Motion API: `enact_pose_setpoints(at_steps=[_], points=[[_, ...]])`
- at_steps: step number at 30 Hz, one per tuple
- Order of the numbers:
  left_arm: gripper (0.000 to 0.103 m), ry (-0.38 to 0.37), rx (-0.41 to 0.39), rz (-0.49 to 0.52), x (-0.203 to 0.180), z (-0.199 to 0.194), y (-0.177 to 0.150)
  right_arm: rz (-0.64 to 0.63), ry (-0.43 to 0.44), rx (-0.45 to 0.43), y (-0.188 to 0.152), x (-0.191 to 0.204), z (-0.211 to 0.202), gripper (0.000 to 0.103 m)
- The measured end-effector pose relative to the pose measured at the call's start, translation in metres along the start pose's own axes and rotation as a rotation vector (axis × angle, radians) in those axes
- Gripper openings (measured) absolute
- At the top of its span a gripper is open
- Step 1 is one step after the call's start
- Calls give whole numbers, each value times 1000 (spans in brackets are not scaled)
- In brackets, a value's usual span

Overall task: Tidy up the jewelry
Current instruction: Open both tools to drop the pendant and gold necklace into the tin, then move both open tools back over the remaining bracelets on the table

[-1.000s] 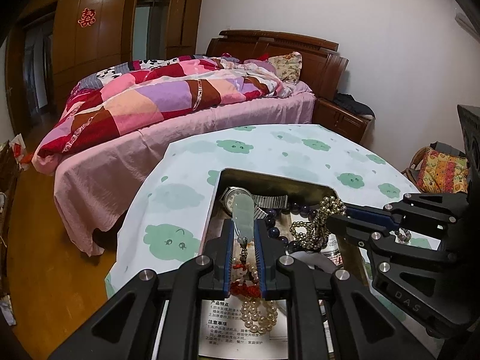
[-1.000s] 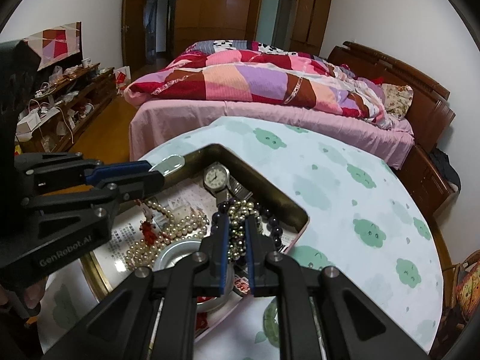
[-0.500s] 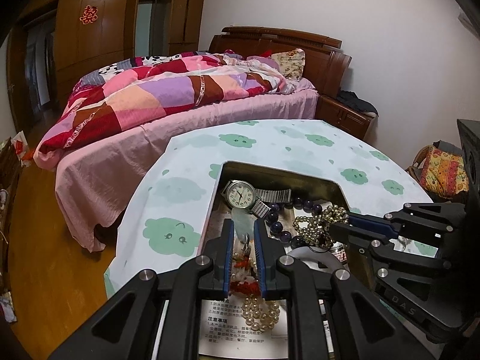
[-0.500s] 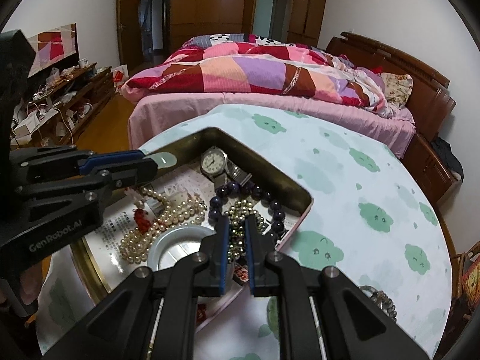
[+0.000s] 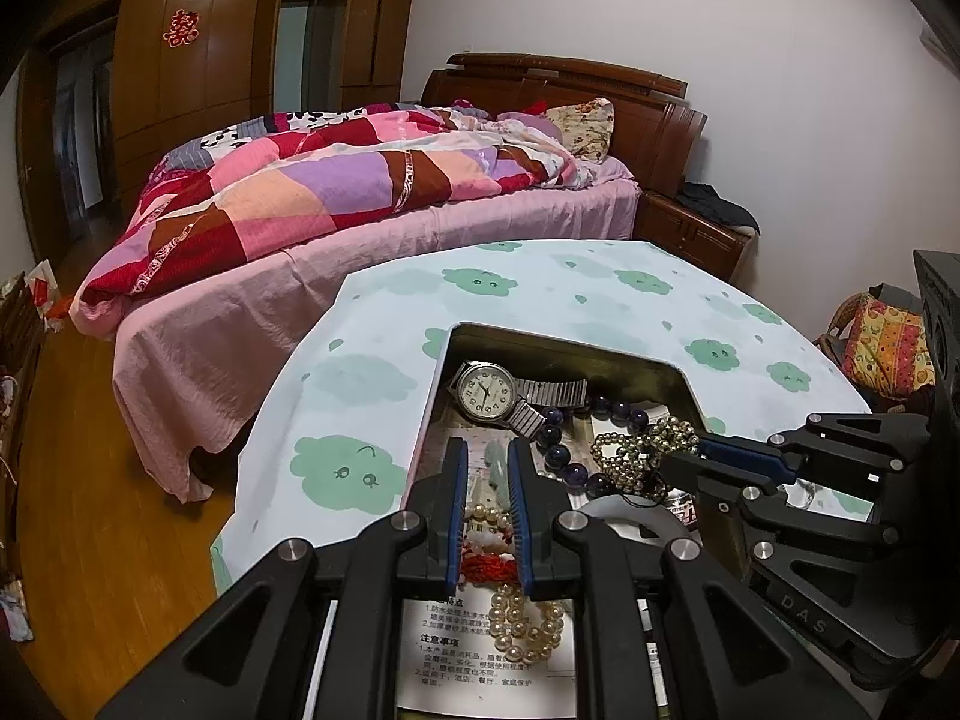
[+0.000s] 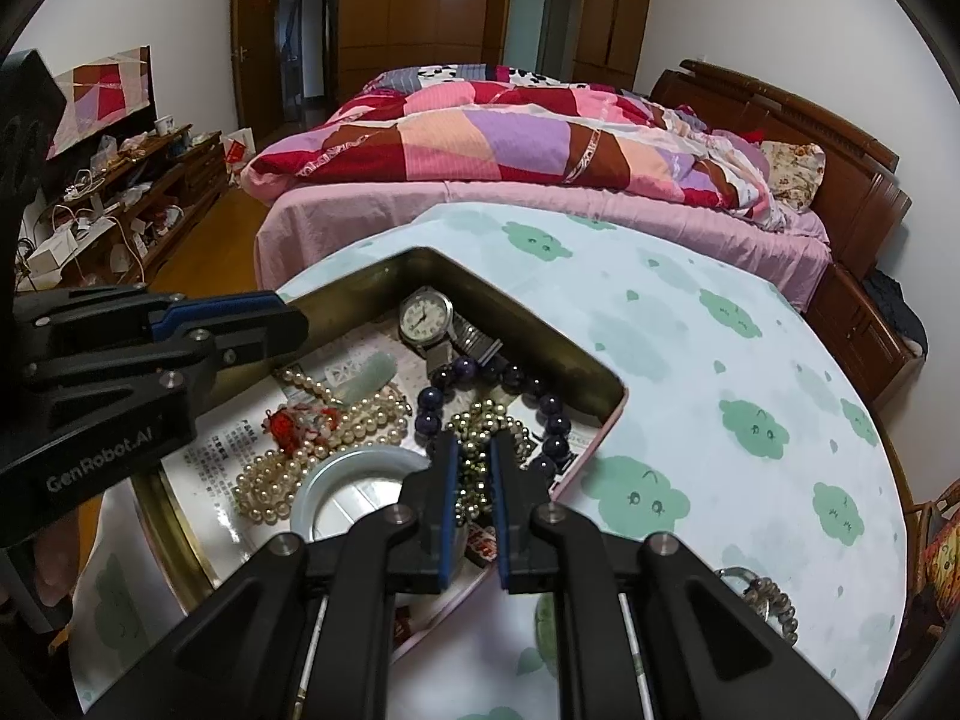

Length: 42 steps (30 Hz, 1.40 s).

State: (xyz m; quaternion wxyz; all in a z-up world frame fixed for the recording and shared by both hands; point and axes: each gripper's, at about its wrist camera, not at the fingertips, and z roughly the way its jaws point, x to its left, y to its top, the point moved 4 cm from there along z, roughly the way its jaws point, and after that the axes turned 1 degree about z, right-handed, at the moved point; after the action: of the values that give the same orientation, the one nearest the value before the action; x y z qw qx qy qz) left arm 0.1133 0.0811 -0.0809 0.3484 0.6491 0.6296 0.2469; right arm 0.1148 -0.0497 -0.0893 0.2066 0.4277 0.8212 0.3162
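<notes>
Jewelry is heaped in a shallow gold tin [image 6: 543,341] on the cloud-printed surface [image 6: 690,324]: a silver wristwatch [image 6: 427,317], dark purple beads [image 6: 543,405], a pearl strand [image 6: 282,471] and a gold bead chain [image 6: 483,423]. The right claw [image 6: 470,468] is closed on the gold bead chain. The left claw [image 5: 487,480] is narrowed around a pale green pendant [image 5: 495,463], partly hidden by its fingers. A bed [image 5: 336,222] stands behind.
</notes>
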Motion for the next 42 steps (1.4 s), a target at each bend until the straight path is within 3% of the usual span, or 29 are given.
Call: enact_pose_setpoints(at_steps=[15,19,24,27,29,33,35,42], points=[[14,8,4,4,2,1,0,0,2,1,-1,-1,0,13],[36,14,-5,7,1,0,0,2,3,1,-1,-1,2,13],[42,24,-12,11,0,-3,1,3,11,1,-3,0,3,13],[57,50,-22,10,1,-4,2,6,7,-7,-5,0,3,14],[63,66,-37,9,3,-6,2,11,10,-7,-5,0,4,21],[64,74,-37,7,4,-7,3,23,12,-7,-5,-2,2,32],[67,88,-36,6,5,-7,3,27,22,-12,-5,-2,0,46],[71,115,-43,-14,4,-12,1,48,45,-47,-9,-6,-17,46]])
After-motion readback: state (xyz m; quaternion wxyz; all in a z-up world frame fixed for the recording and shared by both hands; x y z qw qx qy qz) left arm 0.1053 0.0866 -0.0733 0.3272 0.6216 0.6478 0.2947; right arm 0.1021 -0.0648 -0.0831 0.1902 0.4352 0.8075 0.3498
